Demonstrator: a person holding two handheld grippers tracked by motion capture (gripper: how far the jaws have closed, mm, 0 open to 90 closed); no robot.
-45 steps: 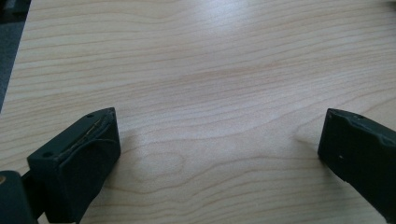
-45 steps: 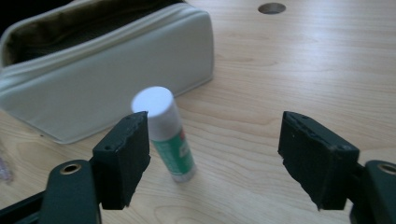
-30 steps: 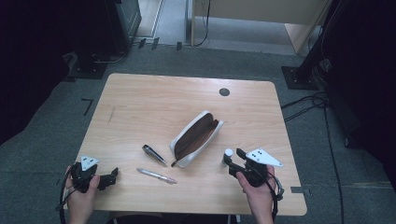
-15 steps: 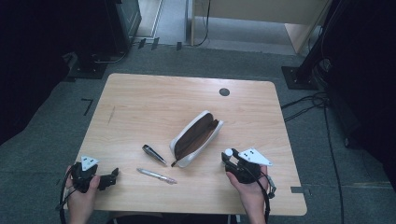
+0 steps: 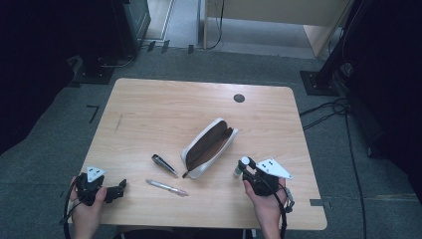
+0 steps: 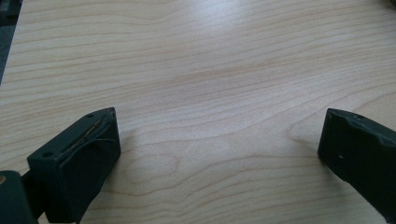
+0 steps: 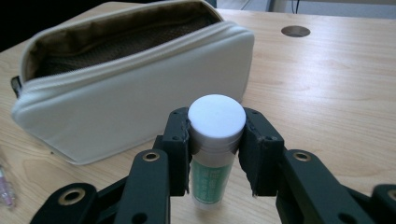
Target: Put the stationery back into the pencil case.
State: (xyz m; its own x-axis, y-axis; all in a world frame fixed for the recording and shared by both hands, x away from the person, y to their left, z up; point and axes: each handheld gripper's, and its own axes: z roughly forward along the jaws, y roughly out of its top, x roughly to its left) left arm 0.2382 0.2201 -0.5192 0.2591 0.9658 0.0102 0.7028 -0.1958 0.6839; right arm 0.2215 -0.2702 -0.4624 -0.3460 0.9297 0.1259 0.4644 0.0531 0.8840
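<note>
Right gripper (image 7: 215,154) clamping white-capped tube (image 7: 212,154), green label unreadable, beside pouch (image 7: 126,88)

A lab or office workroom: a wooden bench (image 5: 149,119) with a cable hole (image 5: 239,98) stands on grey carpet (image 5: 50,144), with cables (image 5: 328,112) and black equipment stands (image 5: 318,79) around it.

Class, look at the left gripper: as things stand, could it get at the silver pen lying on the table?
Probably yes. The left gripper is open, holds nothing, and only bare table lies between it and the silver pen. The dark clip-like item and pencil case lie farther back, off that path.
</note>
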